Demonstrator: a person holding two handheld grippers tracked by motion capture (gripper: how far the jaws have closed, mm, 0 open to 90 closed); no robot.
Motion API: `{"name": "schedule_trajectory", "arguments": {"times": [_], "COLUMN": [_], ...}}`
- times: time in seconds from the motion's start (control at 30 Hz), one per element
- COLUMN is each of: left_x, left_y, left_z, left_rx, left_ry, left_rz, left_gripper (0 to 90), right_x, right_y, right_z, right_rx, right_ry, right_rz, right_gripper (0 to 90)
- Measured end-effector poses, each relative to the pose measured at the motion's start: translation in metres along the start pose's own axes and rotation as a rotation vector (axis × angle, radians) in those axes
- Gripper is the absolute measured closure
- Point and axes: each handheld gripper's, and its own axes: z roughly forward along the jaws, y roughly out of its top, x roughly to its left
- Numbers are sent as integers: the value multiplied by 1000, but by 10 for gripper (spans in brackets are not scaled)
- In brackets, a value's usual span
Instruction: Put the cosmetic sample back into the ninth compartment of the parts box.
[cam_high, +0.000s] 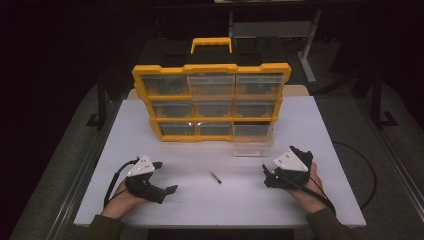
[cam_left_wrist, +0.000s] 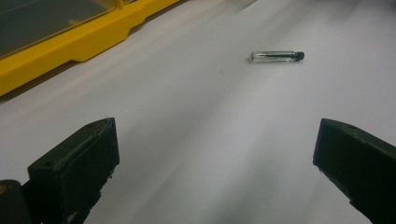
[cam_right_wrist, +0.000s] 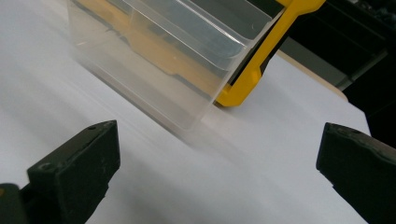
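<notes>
While both my grippers, left (cam_high: 167, 190) and right (cam_high: 266, 176), gape empty, vial (cam_high: 215, 177) lies between on bare table (cam_high: 200, 205); pulled-out clear drawer (cam_high: 252, 146) juts from yellow organizer (cam_high: 210, 100) ahead of right.

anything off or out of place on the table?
Two things. The bottom-right clear drawer is pulled out of the yellow organizer and sits on the white table, while the other drawers are seated. A small clear vial with a black cap lies loose on its side between the left tongs and right tongs, both open.

The white desk (cam_high: 150, 130) holds a yellow box of drawers (cam_high: 212, 100), one clear drawer (cam_high: 253, 146) pulled out, and a tiny tube (cam_high: 215, 177).
</notes>
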Motion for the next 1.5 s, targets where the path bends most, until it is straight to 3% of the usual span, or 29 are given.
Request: {"name": "schedule_trajectory", "arguments": {"times": [0.33, 0.5, 1.07, 1.27, 1.5], "left_x": [0, 0, -1, -1, -1], "left_y": [0, 0, 0, 0, 0], "left_z": [0, 0, 0, 0, 1], "left_rx": [-2, -4, 0, 0, 0], "left_ry": [0, 1, 0, -3, -4], "left_rz": [0, 1, -1, 1, -3], "left_gripper": [0, 0, 0, 0, 0], "right_x": [-6, -12, -29, -33, -32], "right_y": [0, -1, -6, -8, -10], "right_z": [1, 1, 5, 5, 2], "right_rx": [18, 27, 37, 22, 1], "right_ry": [54, 99, 183, 217, 293], "right_rz": [96, 172, 332, 326, 266], "right_gripper": [0, 0, 0, 0, 0]}}
